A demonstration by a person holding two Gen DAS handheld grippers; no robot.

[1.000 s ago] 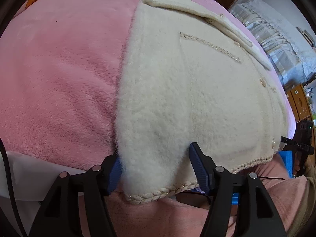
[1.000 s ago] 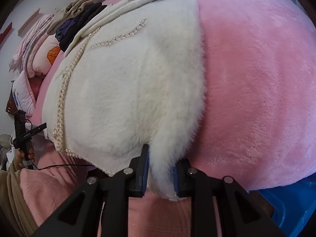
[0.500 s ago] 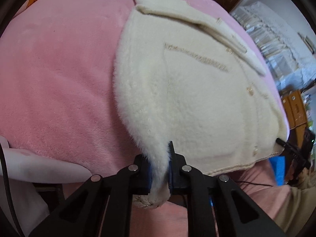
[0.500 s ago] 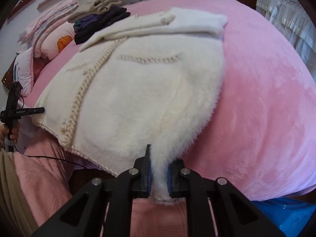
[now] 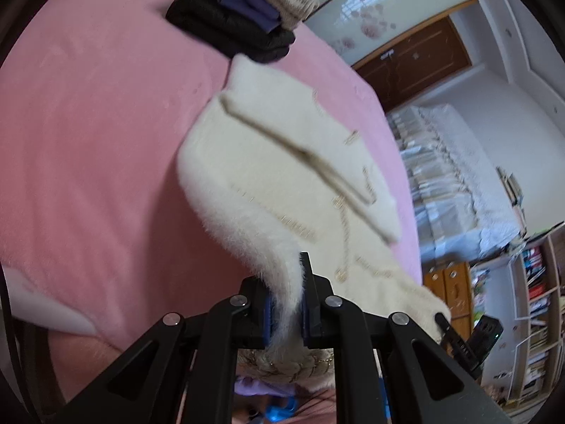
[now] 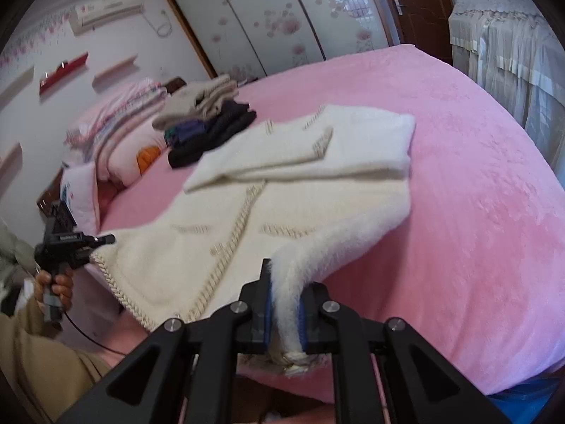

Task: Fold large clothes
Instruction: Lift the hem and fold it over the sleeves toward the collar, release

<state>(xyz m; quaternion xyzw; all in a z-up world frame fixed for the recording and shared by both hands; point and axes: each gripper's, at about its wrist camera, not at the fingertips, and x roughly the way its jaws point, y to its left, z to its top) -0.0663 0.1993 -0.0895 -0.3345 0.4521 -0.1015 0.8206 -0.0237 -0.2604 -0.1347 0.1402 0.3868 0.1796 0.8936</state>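
Sleeves already folded in: left gripper and right gripper each clamp a hem corner of the fluffy cream braid-trimmed jacket spread ahead; bottom-up fold pending.

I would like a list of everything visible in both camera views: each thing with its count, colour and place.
fluffy jacket: one, cream, on the bed, near hem corners lifted.
blanket: one, pink, covering the bed.
stack of folded clothes: one, beige, purple and black, beyond the jacket.
pillows: several, pink and striped, at the bed's head.
wardrobe doors: frosted white with flowers, far wall.
air conditioner: one, white, high on the wall.
bookshelf: one, light wood, right edge of the left view.
left gripper: black, blue pads, shut on a hem corner.
right gripper: same, shut on the other corner.
hand: one, holding the left gripper's handle.
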